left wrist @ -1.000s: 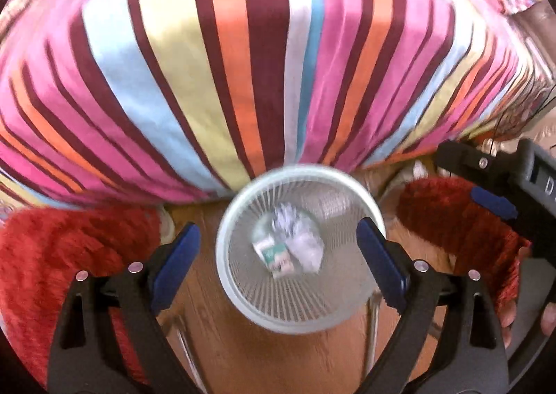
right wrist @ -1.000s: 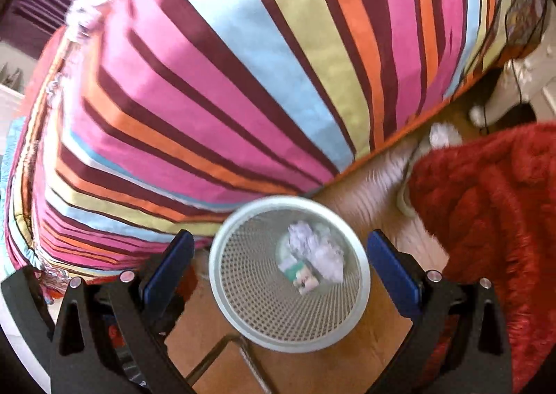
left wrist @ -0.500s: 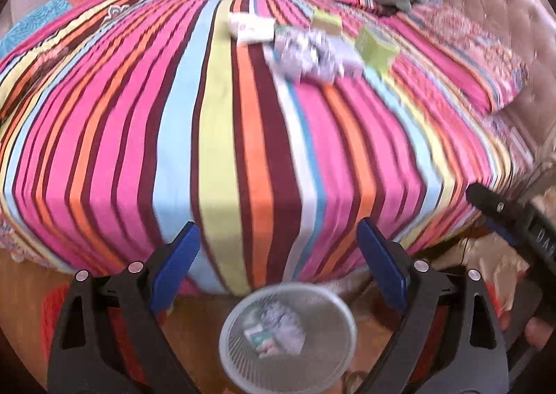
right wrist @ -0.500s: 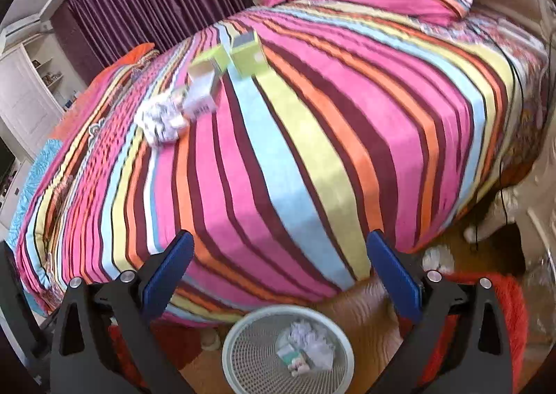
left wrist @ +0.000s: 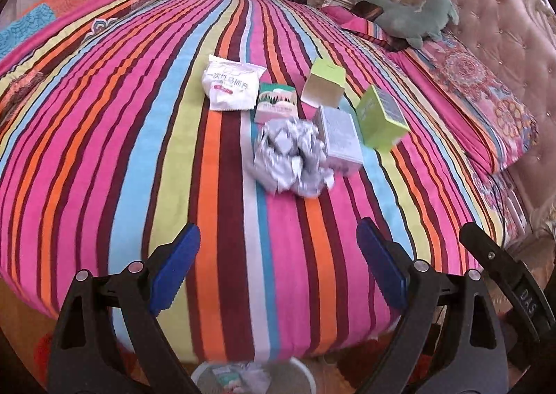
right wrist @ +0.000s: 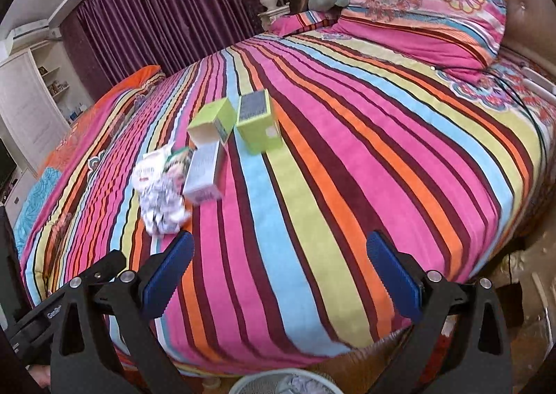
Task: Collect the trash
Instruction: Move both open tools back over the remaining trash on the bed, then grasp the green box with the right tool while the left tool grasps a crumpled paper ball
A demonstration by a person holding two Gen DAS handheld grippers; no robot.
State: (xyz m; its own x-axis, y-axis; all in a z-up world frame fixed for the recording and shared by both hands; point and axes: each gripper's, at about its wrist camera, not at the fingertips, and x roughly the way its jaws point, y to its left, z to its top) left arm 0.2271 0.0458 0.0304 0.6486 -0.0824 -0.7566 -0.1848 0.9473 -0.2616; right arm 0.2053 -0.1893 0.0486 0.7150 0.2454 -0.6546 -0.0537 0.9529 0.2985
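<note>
Your left gripper [left wrist: 278, 269] is angled down over the near edge of the striped multicolour bedspread [left wrist: 104, 150], jaws wide apart, nothing between them. Trash sits mid-bed, well ahead: white printed plastic packet [left wrist: 231, 86], crumpled silver foil wad [left wrist: 292, 157], grey-white carton [left wrist: 338, 137], two lime-green cardboard boxes [left wrist: 380, 119]. Your right gripper [right wrist: 279, 277] has the same downward tilt, jaws spread and empty. White mesh wastebasket [left wrist: 305, 382] is on the floor below both.

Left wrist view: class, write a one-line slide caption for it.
Open left gripper above a striped bed strewn with a crumpled wrapper, boxes and a packet.
</note>
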